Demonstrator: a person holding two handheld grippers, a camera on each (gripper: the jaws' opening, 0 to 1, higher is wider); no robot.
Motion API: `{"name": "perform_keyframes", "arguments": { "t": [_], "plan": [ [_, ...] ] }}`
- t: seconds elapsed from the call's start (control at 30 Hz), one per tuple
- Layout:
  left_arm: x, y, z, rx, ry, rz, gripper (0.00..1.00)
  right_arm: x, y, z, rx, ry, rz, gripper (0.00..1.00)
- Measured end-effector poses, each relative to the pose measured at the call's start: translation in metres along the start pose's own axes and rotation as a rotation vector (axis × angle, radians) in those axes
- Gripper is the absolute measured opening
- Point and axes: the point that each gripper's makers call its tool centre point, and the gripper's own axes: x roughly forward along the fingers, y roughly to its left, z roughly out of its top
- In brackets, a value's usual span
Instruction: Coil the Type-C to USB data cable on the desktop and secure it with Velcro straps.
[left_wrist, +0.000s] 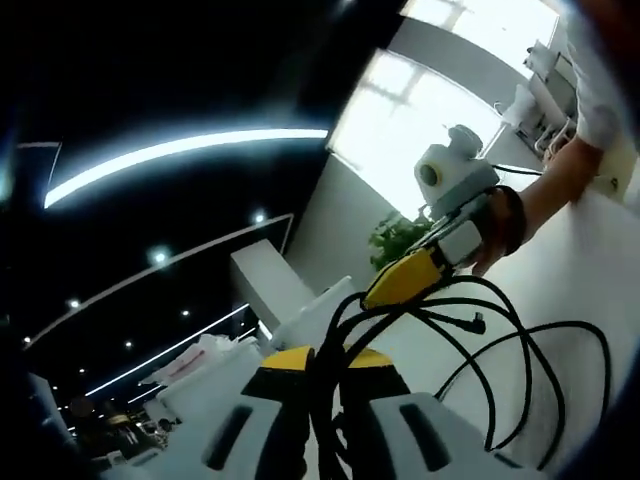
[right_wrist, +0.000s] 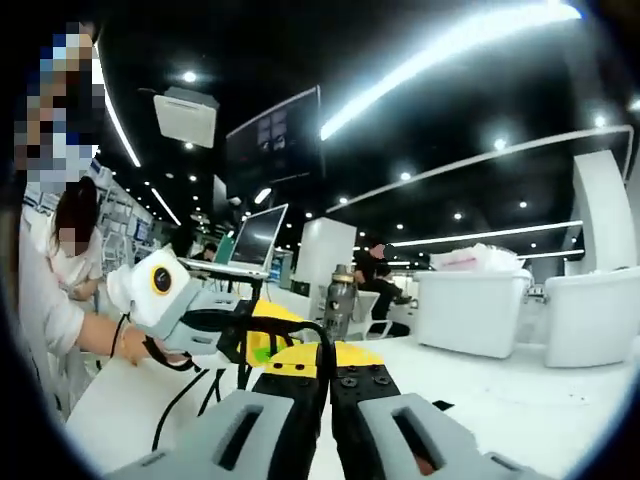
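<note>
The black data cable (left_wrist: 325, 410) runs up between my left gripper's (left_wrist: 328, 358) yellow-tipped jaws, which are shut on a bundle of its strands. Loose loops spread right over the white table (left_wrist: 590, 270), with one plug end (left_wrist: 478, 322) free. In the left gripper view my right gripper (left_wrist: 415, 272) comes in from the right, held by a hand, its yellow jaws closed on the same cable. In the right gripper view the cable (right_wrist: 325, 350) arches from my left gripper (right_wrist: 255, 335) into my right gripper (right_wrist: 322, 362), whose jaws pinch it.
White bins (right_wrist: 470, 305) stand on the table (right_wrist: 520, 390) to the right. Behind are a metal bottle (right_wrist: 338, 295), an open laptop (right_wrist: 255, 240) and a seated person (right_wrist: 378, 275). A potted plant (left_wrist: 395, 240) stands below bright windows (left_wrist: 450, 110).
</note>
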Motion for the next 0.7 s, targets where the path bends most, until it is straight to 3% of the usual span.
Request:
{"name": "perform_keyframes", "arguments": {
  "t": [0.07,0.13,0.27,0.37,0.4,0.5,0.6,0.7],
  "plan": [
    [0.0,-0.001,-0.001,0.009,0.005,-0.007,0.11,0.001,0.011,0.001,-0.011,0.008,0.043,0.02],
    [-0.001,-0.001,-0.002,0.04,0.021,-0.018,0.09,0.001,0.012,0.002,-0.016,0.011,0.046,0.02],
    [-0.001,0.002,-0.001,0.023,0.027,-0.016,0.07,0.0,0.008,0.004,0.014,0.0,0.046,0.04],
    [-0.004,0.017,-0.008,0.04,0.066,0.046,0.07,-0.007,-0.014,0.003,0.032,0.005,-0.049,0.18],
    [-0.005,0.022,-0.009,0.039,0.067,0.063,0.07,-0.012,-0.03,-0.009,0.057,0.056,-0.103,0.2],
    [-0.01,0.04,-0.006,0.015,0.055,0.123,0.07,-0.024,-0.053,-0.05,0.097,0.21,-0.152,0.19],
    [-0.013,0.045,0.001,0.005,0.034,0.137,0.07,-0.029,-0.058,-0.094,0.113,0.352,-0.159,0.19],
    [-0.014,0.043,0.005,0.016,0.021,0.138,0.07,-0.024,-0.044,-0.123,0.136,0.443,-0.11,0.19]
  ]
}}
